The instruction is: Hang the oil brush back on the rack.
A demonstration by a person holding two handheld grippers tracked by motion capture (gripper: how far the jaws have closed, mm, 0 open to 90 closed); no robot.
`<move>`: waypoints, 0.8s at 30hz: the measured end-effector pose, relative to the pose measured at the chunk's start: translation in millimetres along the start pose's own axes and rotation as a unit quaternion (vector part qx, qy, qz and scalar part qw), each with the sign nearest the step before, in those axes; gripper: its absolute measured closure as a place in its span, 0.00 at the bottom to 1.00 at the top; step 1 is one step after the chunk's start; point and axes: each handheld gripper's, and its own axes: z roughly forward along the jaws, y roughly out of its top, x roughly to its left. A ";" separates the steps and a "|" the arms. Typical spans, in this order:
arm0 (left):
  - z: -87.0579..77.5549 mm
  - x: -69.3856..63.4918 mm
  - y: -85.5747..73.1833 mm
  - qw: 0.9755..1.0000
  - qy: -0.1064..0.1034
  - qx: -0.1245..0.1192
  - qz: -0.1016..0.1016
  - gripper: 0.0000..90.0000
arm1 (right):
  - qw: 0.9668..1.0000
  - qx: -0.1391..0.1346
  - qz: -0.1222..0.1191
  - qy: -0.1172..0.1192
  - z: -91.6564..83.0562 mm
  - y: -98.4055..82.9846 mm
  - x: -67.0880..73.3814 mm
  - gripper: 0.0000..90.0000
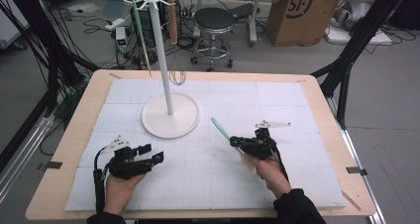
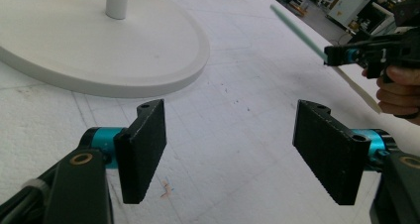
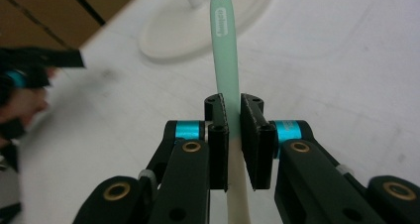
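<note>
Right gripper (image 3: 233,135): jaws clamping the green-handled spatula (image 3: 224,45), handle pointing toward the white stand (image 1: 170,116).
Left gripper (image 2: 233,149): resting on the table (image 1: 79,115), jaws standing wide apart, holding nothing.

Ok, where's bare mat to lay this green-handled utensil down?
Free: the mat between the left tool and right tool, and the far right stretch beyond the utensil. Crowded: around the stand's base and under its hanging whisk.

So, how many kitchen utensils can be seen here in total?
3. A green spatula and a whisk hang on the white stand. A second green-handled spatula is held in the right gripper. More may be hidden behind the stand's top.
</note>
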 end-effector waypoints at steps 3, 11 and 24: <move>-0.7 0.7 -0.3 1.000 0.002 0.002 0.000 0.33 | 1.000 -0.023 -0.006 0.016 -3.8 7.6 6.5 0.92; -1.9 1.1 -1.7 1.000 0.003 0.002 0.001 0.33 | 0.991 -0.103 -0.015 0.084 -10.3 45.8 35.1 0.92; -6.1 1.9 -5.1 1.000 0.008 0.007 0.002 0.33 | 0.974 -0.169 -0.007 0.147 -13.3 79.5 50.3 0.92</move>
